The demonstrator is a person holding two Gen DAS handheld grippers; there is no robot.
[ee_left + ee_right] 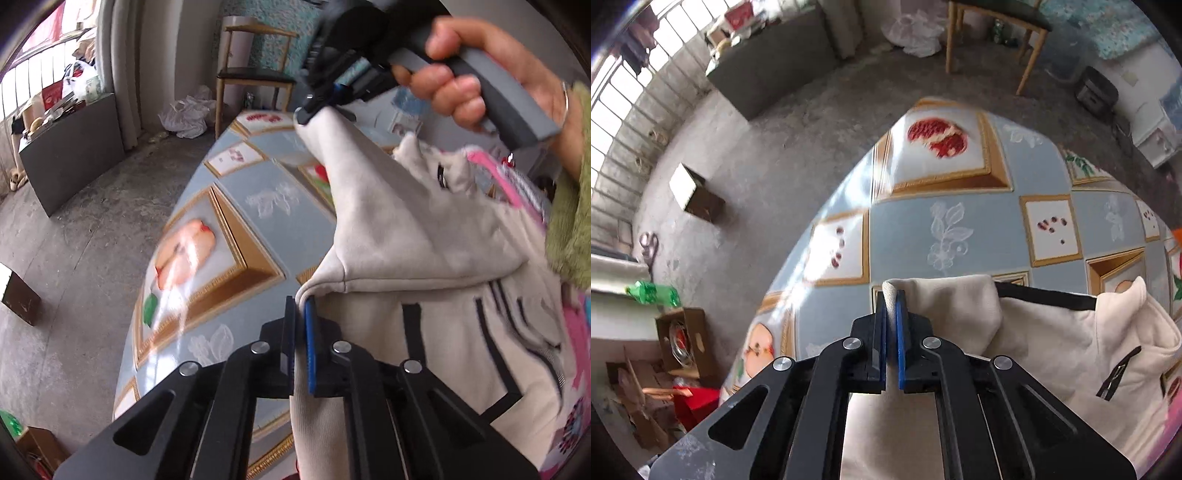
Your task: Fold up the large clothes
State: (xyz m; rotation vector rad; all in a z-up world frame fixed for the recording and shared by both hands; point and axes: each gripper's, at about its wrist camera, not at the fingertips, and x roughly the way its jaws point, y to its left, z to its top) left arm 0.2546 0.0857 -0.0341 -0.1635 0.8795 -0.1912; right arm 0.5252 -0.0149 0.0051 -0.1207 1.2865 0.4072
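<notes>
Garment: one cream fleece hooded top with black stripes [424, 258], held up between the two tools, its lower part draped toward the bench.
Left tool [300, 306]: pads together, clamped on a hemmed edge of the top.
Right tool [892, 299]: pads together, clamped on a rolled edge of the top; in the left view it sits up and beyond, gripped by a bare hand [491, 81].
Key relation: the stretch of cloth runs from the left tool up and away to the right tool; bench surface lies left of both.
Bench: one, under a blue patterned oilcloth with gold-framed fruit pictures [960, 229].
Count: two tools, one top, one bench.
Likely next: lay the taut edge flat on the oilcloth.
</notes>
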